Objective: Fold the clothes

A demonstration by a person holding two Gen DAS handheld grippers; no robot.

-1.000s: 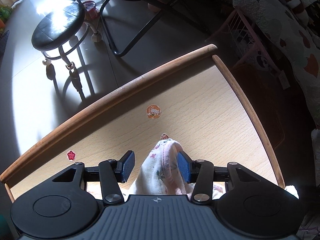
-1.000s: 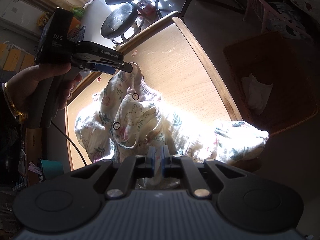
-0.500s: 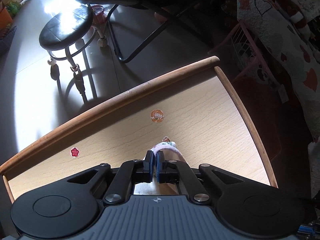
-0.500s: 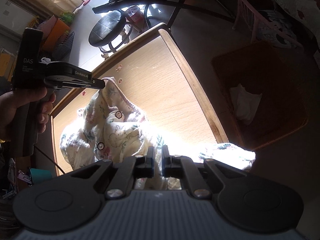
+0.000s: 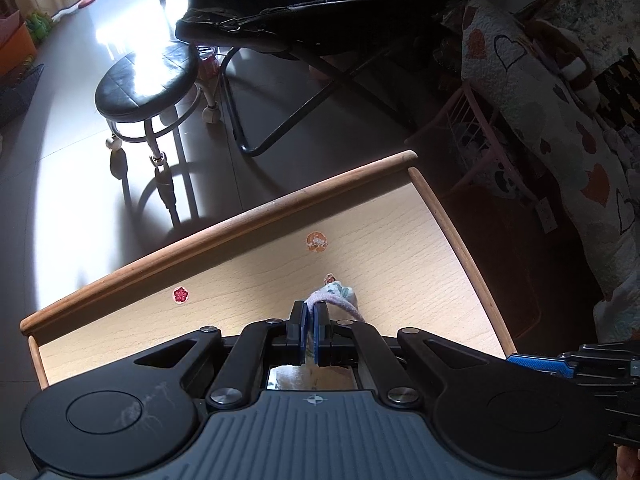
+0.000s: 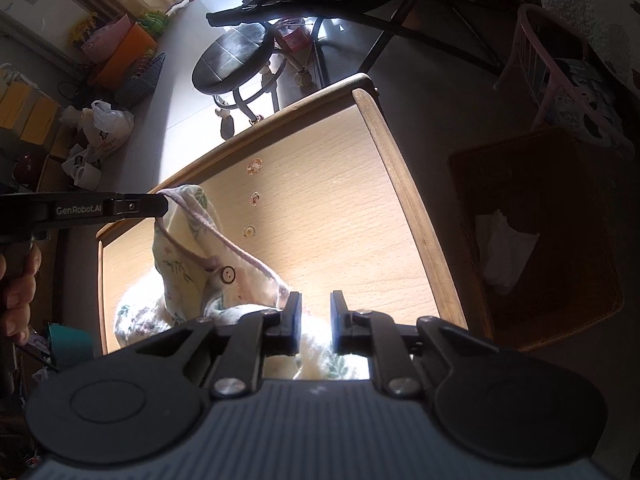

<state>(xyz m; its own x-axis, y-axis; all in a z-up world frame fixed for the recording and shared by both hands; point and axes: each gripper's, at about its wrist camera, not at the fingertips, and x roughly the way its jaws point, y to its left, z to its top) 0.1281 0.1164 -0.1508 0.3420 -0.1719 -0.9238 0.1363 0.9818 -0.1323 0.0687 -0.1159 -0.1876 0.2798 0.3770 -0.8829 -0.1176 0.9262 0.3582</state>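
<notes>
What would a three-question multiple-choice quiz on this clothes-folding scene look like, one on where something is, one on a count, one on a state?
1. Where does the round black stool stand?
A. On the floor beyond the table's far edge
B. On the tabletop
C. Inside the basket

2. How many small round stickers show on the table in the right wrist view?
A. One
B. Three
C. Six

3. How does the left gripper stand?
A. Wide open, holding nothing
B. Shut on the edge of the floral garment
C. Shut on a cup

Answers:
1 A: its legs rest on the grey floor past the wooden rim.
2 B: three lie in a row along the bare wood.
3 B: the pads pinch the garment's pink trim, and the cloth hangs lifted from that grip.
</notes>
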